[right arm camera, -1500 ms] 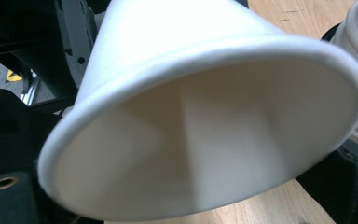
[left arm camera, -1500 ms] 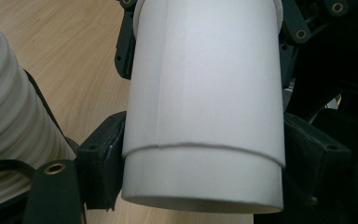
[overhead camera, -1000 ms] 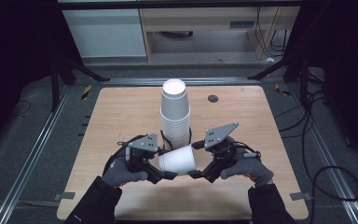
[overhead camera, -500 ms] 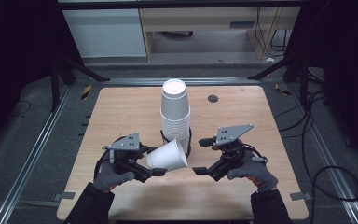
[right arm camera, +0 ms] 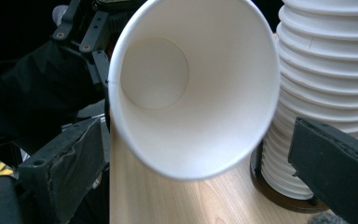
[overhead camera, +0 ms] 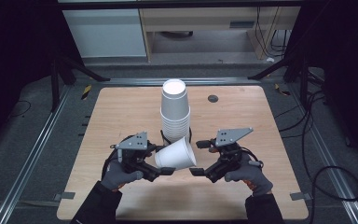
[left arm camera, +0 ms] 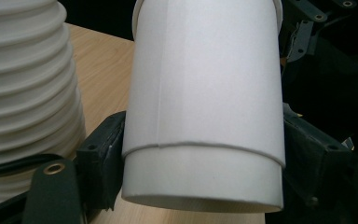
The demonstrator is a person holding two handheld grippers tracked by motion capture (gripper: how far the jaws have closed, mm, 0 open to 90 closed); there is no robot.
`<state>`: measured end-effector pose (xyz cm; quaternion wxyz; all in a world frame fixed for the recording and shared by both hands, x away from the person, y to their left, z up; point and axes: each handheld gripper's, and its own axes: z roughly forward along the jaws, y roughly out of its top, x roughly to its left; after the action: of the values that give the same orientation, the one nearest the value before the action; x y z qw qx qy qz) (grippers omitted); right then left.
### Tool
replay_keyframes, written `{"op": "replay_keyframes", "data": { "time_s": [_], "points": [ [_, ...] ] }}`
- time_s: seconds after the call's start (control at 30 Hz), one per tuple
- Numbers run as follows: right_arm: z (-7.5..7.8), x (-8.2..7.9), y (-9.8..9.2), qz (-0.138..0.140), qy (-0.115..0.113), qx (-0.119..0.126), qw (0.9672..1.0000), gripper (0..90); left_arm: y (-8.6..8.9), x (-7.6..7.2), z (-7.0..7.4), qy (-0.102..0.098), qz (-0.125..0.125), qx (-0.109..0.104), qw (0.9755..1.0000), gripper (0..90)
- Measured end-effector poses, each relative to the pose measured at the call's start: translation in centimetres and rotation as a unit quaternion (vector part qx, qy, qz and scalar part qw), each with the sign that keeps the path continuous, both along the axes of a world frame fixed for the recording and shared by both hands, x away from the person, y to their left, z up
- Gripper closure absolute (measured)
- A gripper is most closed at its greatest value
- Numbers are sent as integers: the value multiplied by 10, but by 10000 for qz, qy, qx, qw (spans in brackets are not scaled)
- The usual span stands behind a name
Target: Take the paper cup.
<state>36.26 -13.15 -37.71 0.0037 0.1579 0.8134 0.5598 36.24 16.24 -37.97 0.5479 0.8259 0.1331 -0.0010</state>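
A white paper cup (overhead camera: 175,154) lies on its side above the wooden table (overhead camera: 121,107), its mouth toward the right. My left gripper (overhead camera: 163,160) is shut on its base end. In the left gripper view both pads press the cup (left arm camera: 205,107) near its bottom rim, at my left gripper (left arm camera: 205,186). My right gripper (overhead camera: 198,158) stands open just off the cup's mouth. In the right gripper view its jaws (right arm camera: 200,158) flank the open cup (right arm camera: 191,93) without touching it. A tall stack of upturned cups (overhead camera: 175,109) stands right behind.
The cup stack (right arm camera: 326,70) sits in a black ring base (right arm camera: 279,196) and fills the left side of the left gripper view as the stack (left arm camera: 28,84). A small black disc (overhead camera: 213,98) lies at the table's far side. Metal rails (overhead camera: 42,144) border the table.
My right gripper has drawn back a little to the right, off the cup's rim. The cup stays in my left gripper, shifted slightly, with its mouth end raised.
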Motion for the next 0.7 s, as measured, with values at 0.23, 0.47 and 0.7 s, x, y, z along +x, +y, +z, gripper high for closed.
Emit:
{"op": "replay_keyframes", "data": {
  "time_s": [0.23,0.47,0.7],
  "points": [
    [-3,1,-1,-106,57,114,9999,40,-11,-1,-2,-43,-104,-36,9999,228],
    [-5,2,0,-100,118,186,9997,37,-14,-2,-2,-99,-118,-111,9998,229],
    [-9,3,2,-52,242,310,9992,43,-16,-2,-2,-145,-151,-119,9997,229]
  ]
}}
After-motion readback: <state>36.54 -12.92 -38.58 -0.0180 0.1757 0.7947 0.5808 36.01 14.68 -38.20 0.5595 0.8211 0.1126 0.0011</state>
